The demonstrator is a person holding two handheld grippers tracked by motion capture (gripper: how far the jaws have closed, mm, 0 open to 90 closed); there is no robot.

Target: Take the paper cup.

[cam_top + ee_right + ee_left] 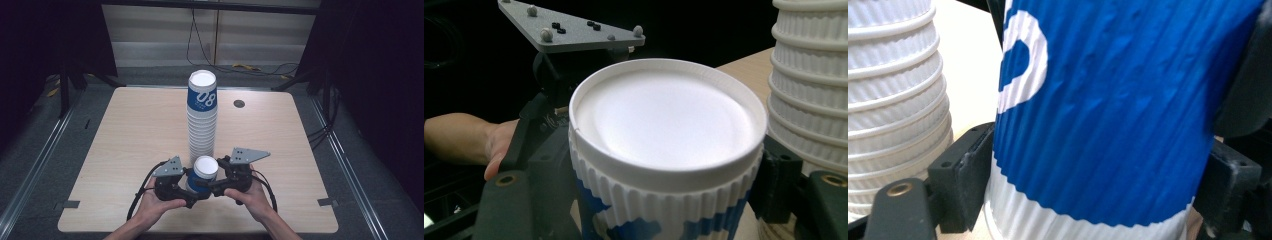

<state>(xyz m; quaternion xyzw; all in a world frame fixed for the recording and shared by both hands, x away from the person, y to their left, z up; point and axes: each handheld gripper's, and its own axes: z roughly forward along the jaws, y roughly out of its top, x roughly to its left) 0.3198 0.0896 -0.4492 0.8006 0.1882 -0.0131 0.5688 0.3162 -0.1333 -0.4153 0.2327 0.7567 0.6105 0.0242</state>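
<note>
A single upturned paper cup (pixel 205 168), blue and white with ribbed sides, stands near the table's front edge between both grippers. My left gripper (pixel 195 193) comes in from the left, shut on the cup's blue body (pixel 1108 110), with both pads (pixel 965 180) pressed on it. My right gripper (pixel 210 184) reaches in from the right. Its jaws flank the cup's white top (pixel 664 120) closely, and the pads (pixel 776 172) do not clearly press. Behind the cup, a tall stack of upturned cups (pixel 202 120) rises, the top one marked 08.
The wooden table (pixel 125 140) has a round cable hole (pixel 239 103) at the back right. The stack (pixel 893 100) stands just beyond the held cup (pixel 809 85). A hand (pixel 471 140) and the left gripper's grey plate (pixel 569 27) sit behind the cup. Dark curtains and cables lie beyond the table.
</note>
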